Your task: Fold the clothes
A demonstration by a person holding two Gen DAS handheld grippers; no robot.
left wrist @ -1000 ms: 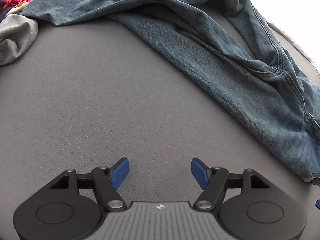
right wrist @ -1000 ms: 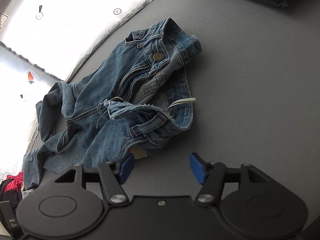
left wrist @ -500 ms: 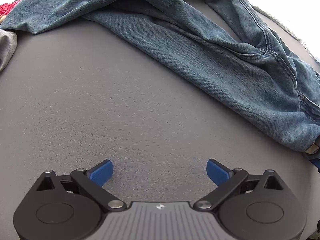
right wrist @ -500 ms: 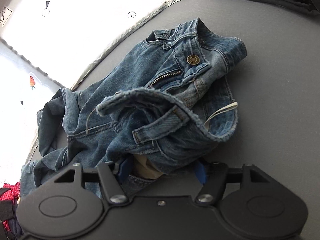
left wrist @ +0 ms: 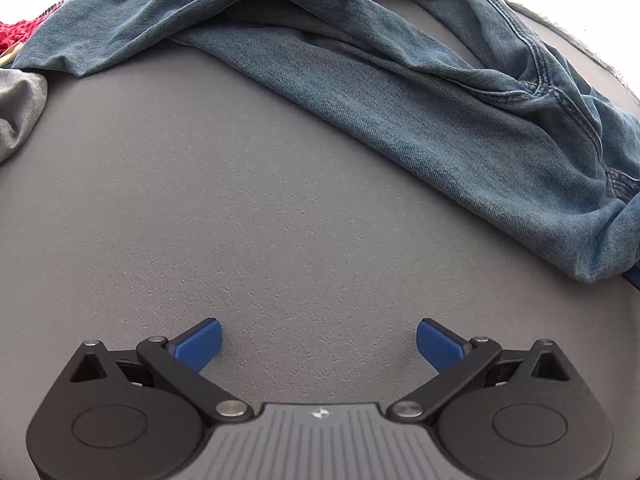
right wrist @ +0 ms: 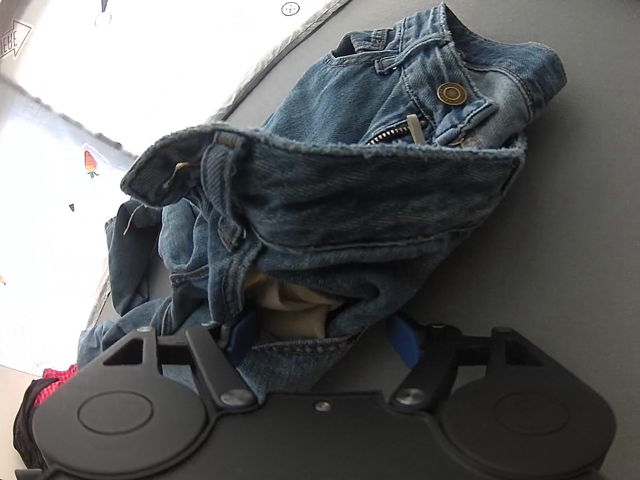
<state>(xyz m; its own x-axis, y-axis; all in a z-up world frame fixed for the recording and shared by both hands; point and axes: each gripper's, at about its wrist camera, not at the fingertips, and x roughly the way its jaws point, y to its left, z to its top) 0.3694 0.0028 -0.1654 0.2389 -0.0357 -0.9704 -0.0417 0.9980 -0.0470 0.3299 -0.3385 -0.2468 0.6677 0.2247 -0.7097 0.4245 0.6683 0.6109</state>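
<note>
A pair of blue jeans lies crumpled on the grey table. In the left wrist view its legs (left wrist: 400, 96) run across the far side and down the right. My left gripper (left wrist: 318, 340) is wide open and empty over bare table, short of the denim. In the right wrist view the waist end (right wrist: 360, 192) with brass button (right wrist: 451, 93) and open zip bulges close in front. My right gripper (right wrist: 324, 340) is open, its blue fingers (right wrist: 404, 342) on either side of the near waistband fold and pale pocket lining (right wrist: 296, 308).
A grey garment (left wrist: 18, 112) and a red one (left wrist: 16, 34) lie at the table's far left. The red garment also shows in the right wrist view (right wrist: 52, 384). The table edge (right wrist: 280, 48) runs behind the jeans, with a bright white floor beyond.
My left gripper has opened wider and moved closer to the jeans' legs. My right gripper has pushed forward so the waistband fold now sits between its fingers.
</note>
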